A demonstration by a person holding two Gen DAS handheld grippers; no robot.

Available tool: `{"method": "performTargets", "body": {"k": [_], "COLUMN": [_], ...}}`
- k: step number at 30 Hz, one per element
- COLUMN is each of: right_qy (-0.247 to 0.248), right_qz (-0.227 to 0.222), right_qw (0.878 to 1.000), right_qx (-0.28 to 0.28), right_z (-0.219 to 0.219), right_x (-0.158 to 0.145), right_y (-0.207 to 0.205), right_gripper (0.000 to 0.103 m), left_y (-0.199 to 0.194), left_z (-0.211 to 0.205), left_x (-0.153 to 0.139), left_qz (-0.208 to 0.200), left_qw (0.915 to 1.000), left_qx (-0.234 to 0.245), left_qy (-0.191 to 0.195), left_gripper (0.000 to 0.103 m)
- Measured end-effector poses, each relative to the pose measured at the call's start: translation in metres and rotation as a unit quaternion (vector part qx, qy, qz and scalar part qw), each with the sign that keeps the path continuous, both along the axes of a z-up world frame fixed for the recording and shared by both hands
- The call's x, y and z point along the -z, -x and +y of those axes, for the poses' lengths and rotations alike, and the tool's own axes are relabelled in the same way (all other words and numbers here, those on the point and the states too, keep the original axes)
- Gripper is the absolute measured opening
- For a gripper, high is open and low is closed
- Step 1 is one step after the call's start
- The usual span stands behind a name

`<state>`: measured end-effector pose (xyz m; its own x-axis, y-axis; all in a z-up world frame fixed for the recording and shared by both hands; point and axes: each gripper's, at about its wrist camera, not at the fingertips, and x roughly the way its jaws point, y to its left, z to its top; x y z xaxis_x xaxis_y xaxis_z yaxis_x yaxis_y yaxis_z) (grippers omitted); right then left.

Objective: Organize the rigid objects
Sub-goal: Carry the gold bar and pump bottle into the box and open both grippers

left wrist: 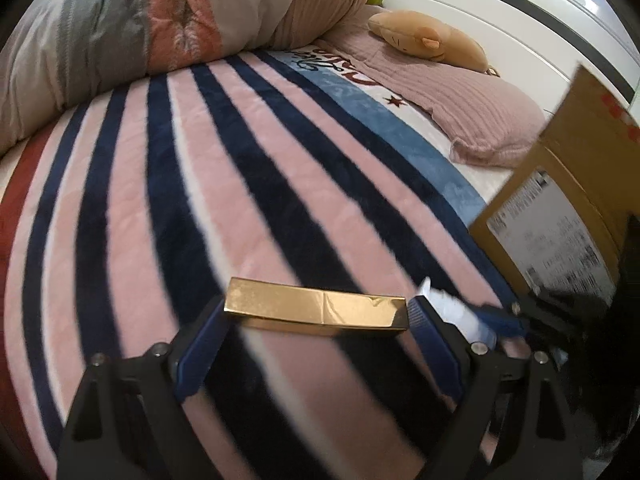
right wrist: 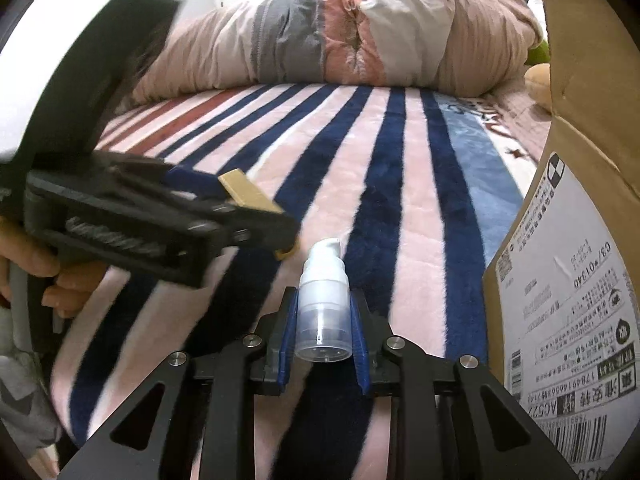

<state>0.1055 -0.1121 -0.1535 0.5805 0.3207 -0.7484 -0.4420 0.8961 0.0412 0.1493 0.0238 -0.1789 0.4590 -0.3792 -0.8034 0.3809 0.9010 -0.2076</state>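
My left gripper [left wrist: 316, 312] is shut on a long gold box [left wrist: 316, 311], held crosswise by its two ends above the striped blanket [left wrist: 200, 184]. The gold box also shows in the right wrist view [right wrist: 248, 196], with the left gripper [right wrist: 256, 216] around it. My right gripper [right wrist: 324, 320] is shut on a small clear pump bottle [right wrist: 323, 304] with a white nozzle, pointing forward. In the left wrist view the bottle [left wrist: 452, 308] and the right gripper's blue fingers [left wrist: 504, 320] lie just right of the gold box.
A cardboard box [right wrist: 576, 240] with a shipping label stands at the right; it also shows in the left wrist view [left wrist: 560, 184]. A rolled duvet [right wrist: 340, 36] lies across the far end of the bed. A pink pillow [left wrist: 460, 112] and a plush toy [left wrist: 428, 36] lie beyond.
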Motion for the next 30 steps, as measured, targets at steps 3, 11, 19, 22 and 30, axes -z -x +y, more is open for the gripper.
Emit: {"method": "performTargets", "body": {"k": [3, 11, 19, 22, 30], "right_qy": [-0.012, -0.007, 0.011, 0.016, 0.001], "right_qz": [0.011, 0.024, 0.012, -0.014, -0.074], "right_qw": [1.0, 0.999, 1.0, 0.999, 0.996], "right_qx": [-0.015, -0.021, -0.018, -0.025, -0.049], "right_z": [-0.001, 0.001, 0.008, 0.011, 0.016], "right_x": [-0.001, 0.004, -0.007, -0.025, -0.074], "right_y": [0.005, -0.004, 0.003, 0.017, 0.051], "right_gripper": [0.02, 0.021, 0.02, 0.02, 0.02], "left_y": [0.019, 0.033, 0.048, 0.062, 0.114], "left_z": [0.012, 0.011, 0.015, 0.027, 0.048], "left_x": [0.001, 0.007, 0.005, -0.012, -0.087], "left_qz": [0.017, 0.002, -0.023, -0.04, -0.103], "left_qw": [0.9998, 0.9995, 0.9979, 0.997, 0.9901], "left_qx": [0.007, -0.023, -0.055, -0.066, -0.095], "left_qy": [-0.004, -0.021, -0.023, -0.013, -0.005], "left_gripper": [0.088, 0.089, 0.088, 0.088, 0.088]}}
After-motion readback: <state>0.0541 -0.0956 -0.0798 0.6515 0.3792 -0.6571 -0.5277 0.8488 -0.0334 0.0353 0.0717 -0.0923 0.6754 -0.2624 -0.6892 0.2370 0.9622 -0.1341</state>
